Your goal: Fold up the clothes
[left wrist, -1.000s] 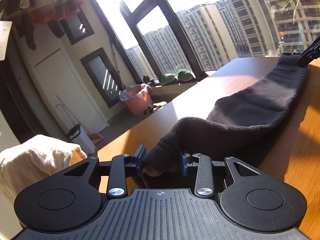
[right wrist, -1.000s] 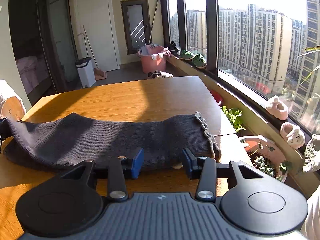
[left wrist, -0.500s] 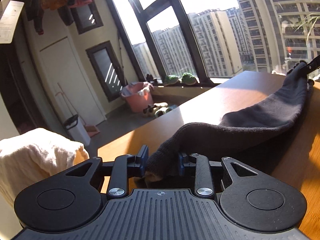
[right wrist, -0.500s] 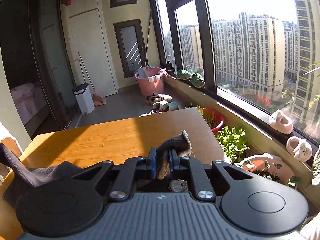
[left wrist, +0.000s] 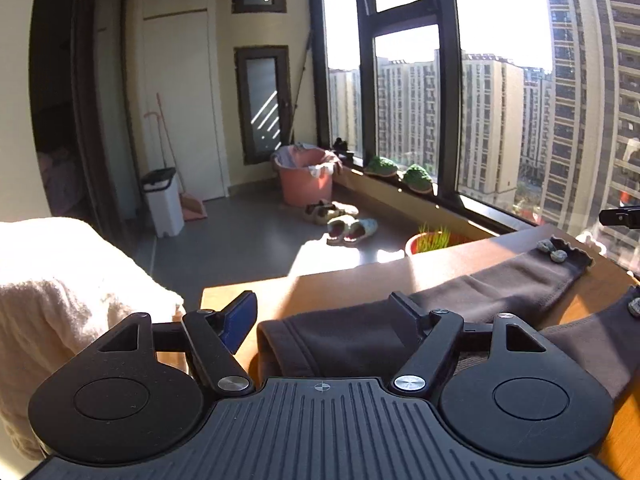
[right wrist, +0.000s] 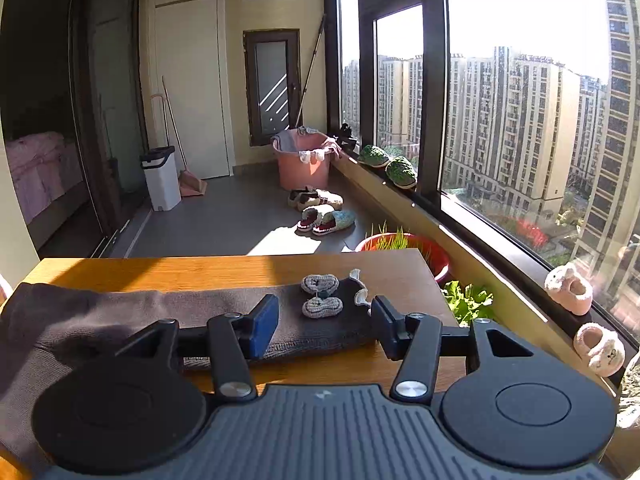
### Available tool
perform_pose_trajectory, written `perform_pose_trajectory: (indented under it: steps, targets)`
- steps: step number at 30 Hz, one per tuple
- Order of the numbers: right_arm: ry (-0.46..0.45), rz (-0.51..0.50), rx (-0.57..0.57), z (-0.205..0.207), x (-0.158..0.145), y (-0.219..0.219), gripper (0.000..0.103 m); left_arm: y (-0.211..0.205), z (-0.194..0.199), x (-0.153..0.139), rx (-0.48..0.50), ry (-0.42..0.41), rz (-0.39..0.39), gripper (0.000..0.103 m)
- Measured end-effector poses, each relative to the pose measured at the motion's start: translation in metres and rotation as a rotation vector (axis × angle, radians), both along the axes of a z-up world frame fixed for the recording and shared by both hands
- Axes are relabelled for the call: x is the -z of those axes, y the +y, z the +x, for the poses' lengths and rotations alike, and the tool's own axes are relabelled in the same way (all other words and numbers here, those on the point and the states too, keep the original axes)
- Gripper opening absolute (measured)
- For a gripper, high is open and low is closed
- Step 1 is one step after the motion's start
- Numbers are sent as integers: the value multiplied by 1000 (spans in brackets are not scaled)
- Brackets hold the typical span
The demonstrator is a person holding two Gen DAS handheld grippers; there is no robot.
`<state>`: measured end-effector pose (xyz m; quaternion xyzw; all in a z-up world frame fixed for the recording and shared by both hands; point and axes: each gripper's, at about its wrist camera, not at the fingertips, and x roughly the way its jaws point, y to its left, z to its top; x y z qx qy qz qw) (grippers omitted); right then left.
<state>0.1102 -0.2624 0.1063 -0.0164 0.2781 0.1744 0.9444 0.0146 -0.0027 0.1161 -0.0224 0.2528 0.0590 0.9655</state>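
Note:
A dark grey knitted garment (left wrist: 500, 292) lies folded in a long band across the wooden table (left wrist: 320, 288); it also shows in the right wrist view (right wrist: 160, 312). Small grey knitted pieces (right wrist: 320, 294) sit on its right end. My left gripper (left wrist: 324, 318) is open, its jaws on either side of the garment's left end without pinching it. My right gripper (right wrist: 324, 324) is open above the right end, holding nothing. The tip of the right gripper (left wrist: 620, 218) shows at the far right of the left wrist view.
A cream towel (left wrist: 60, 300) lies off the table's left end. A red pot of grass (right wrist: 404, 246) and a green plant (right wrist: 468, 300) stand off the right edge under the window sill. A pink bucket (right wrist: 302, 164), slippers (right wrist: 324, 216) and a white bin (right wrist: 160, 178) stand beyond.
Both grippers held the garment ends lifted half a second ago. Both have now opened and let go, and the garment lies folded flat on the table.

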Motion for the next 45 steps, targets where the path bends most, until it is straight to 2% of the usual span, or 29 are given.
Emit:
perform_pose_trajectory:
  steps: [2, 4, 5, 9, 12, 16, 19, 21, 24, 25, 26, 28, 30, 32, 35, 36, 39, 41, 45]
  targets:
    - [77, 31, -33, -19, 10, -4, 55, -3, -6, 13, 41, 88, -130, 82]
    - [125, 42, -73, -45, 21, -9, 61, -2, -18, 23, 53, 144, -201, 85]
    - [143, 38, -97, -54, 26, -12, 63, -2, -24, 28, 54, 161, -209, 88]
    - [111, -43, -156, -63, 40, -3, 68, 4, -32, 35, 71, 163, -164, 89]
    - [116, -45, -153, -38, 38, 11, 69, 9, -18, 33, 60, 160, -117, 88]
    - [104, -59, -148, -11, 40, 27, 70, 7, 11, 39, 10, 149, -3, 89]
    - [99, -57, -132, -7, 41, 29, 73, 5, 15, 41, 0, 142, -11, 94]
    - [76, -54, -101, -15, 38, 27, 81, -1, 10, 41, -28, 132, -7, 94]
    - [42, -21, -80, -33, 36, 22, 103, -24, -15, 37, -139, 61, 69, 99]
    - [31, -19, -68, -40, 35, 21, 103, -33, -29, 33, -156, 20, 78, 100]
    - [22, -18, -59, -47, 35, 21, 103, -40, -41, 32, -153, -3, 60, 103]
    - [17, -12, -51, -61, 36, 20, 103, -51, -58, 33, -140, -1, -11, 103]
    - [33, -5, -43, -73, 38, 20, 103, -59, -66, 34, -143, 28, -37, 103]
    - [82, 2, -33, -83, 39, 24, 103, -68, -72, 34, -174, 51, -27, 103]
    - [156, 14, -15, -97, 44, 29, 103, -73, -71, 36, -188, 129, -60, 103]
    - [153, 10, -8, -102, 47, 31, 103, -75, -70, 38, -186, 158, -76, 103]
    - [160, -2, 3, -112, 49, 36, 103, -85, -70, 40, -185, 186, -58, 103]
    - [160, -26, 11, -116, 50, 41, 103, -91, -69, 42, -198, 208, -15, 103]
    - [156, -110, 5, -118, 53, 53, 103, -93, -69, 43, -208, 209, -13, 103]
